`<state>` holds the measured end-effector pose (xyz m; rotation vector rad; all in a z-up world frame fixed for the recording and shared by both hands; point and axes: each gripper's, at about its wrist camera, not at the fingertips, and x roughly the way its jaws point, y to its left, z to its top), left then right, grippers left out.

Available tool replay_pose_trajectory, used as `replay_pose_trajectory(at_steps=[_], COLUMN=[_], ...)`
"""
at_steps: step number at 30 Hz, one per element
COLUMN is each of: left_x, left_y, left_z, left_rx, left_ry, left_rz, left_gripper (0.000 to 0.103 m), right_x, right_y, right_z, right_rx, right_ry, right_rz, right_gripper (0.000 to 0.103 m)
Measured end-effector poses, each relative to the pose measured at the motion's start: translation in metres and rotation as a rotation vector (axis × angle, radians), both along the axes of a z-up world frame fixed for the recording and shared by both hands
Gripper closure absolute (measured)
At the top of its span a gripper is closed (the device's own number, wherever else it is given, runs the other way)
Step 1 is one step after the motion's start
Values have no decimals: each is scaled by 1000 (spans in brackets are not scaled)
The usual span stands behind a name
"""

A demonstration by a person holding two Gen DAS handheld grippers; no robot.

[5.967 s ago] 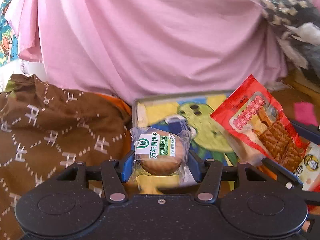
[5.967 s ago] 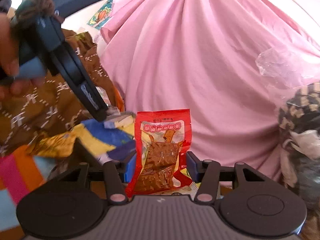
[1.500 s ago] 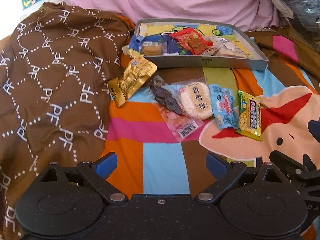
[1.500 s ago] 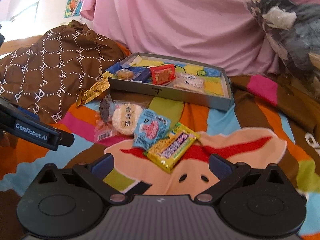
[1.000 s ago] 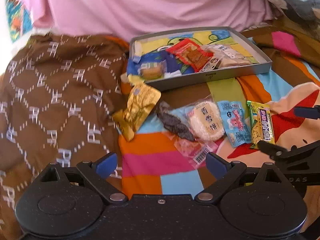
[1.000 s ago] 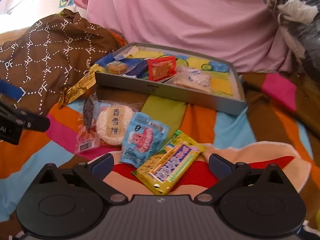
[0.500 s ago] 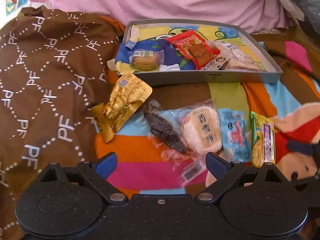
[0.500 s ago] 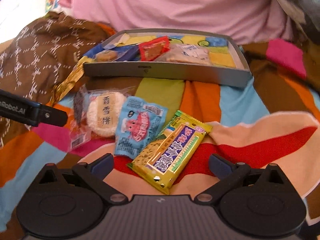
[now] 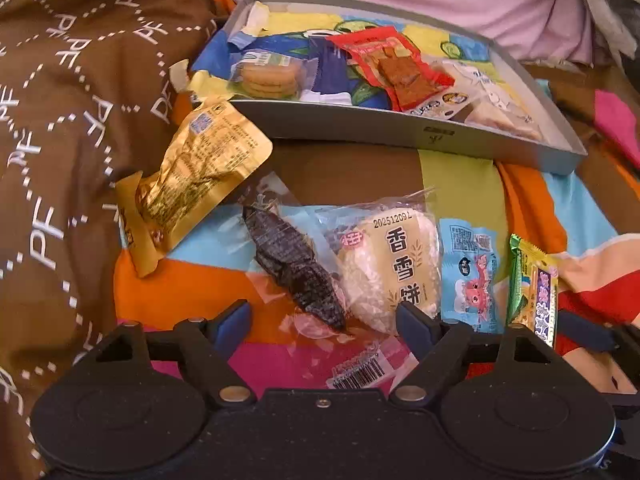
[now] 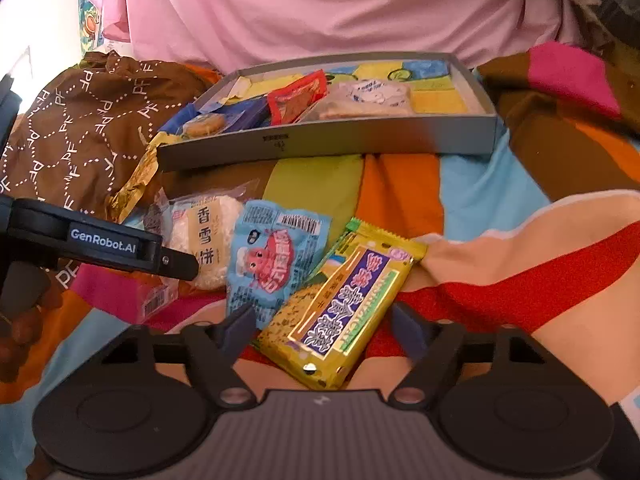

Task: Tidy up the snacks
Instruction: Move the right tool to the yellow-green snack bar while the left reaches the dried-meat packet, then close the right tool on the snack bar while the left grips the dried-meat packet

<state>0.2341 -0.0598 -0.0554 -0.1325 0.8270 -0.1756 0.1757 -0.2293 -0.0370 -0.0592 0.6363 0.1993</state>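
Spread across everything: a bright patchwork bedcover (image 10: 480, 184), with a brown patterned cloth (image 9: 60, 120) bunched on the left. Resting on it near the far edge, a grey tray (image 10: 328, 136) already holding a cookie pack (image 9: 268, 76), a red snack pouch (image 9: 392, 64) and a pale wrapped pack (image 10: 372, 96). Six seconds ago both grippers carried the cookie pack and red pouch; now released into the tray, and both brought down close over the loose row (a second pickup looks under way).

Loose on the cover, between tray and grippers: gold foil pouch (image 9: 200, 176) touching the tray's near-left corner, dark seaweed strip pack (image 9: 292, 268) overlapping the round rice cracker (image 9: 396, 264), then blue crab packet (image 10: 272, 260), then yellow-green bar (image 10: 344, 304).

Left gripper (image 9: 324, 322): fingers wide apart, empty, straddling the seaweed pack's near end. Right gripper (image 10: 324, 326): fingers equally spread, gripping nothing, the yellow-green bar lying between them.

Probably next: closing on these two. Five still outside the tray, so roughly a third done.
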Motion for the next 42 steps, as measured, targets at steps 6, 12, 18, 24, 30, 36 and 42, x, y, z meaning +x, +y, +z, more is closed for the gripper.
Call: replay_pose_trajectory(at_steps=[6,12,18,24,30,36,42], left_x=[-9,-26,-54,-80,-81,-65,-55], left_y=[4,16,21,17,25,27,15], left_z=[1,1,3,6,6,5,2], left_rx=[-10,-54,-72,-56,-41,-66,-12], left_ry=[5,31,85,142,171,184,176], left_rz=[-29,-17,-53,-137,-135,-26,-12], left_gripper=[42,43,43,43,43,35,35], right_x=[-1,-5,-15,-44,-56,-52,-50], right_y=[5,14,17,21,25,30,32], right_z=[0,3,8,14,13,2,-1], right_rx=[-16,-47,-18,-31,-86,-92,-90], right_ry=[18,43,112,166,137,114,74], right_rz=[3,19,41,98,98,99,89], right_gripper=[36,43,45,44,33,20,24])
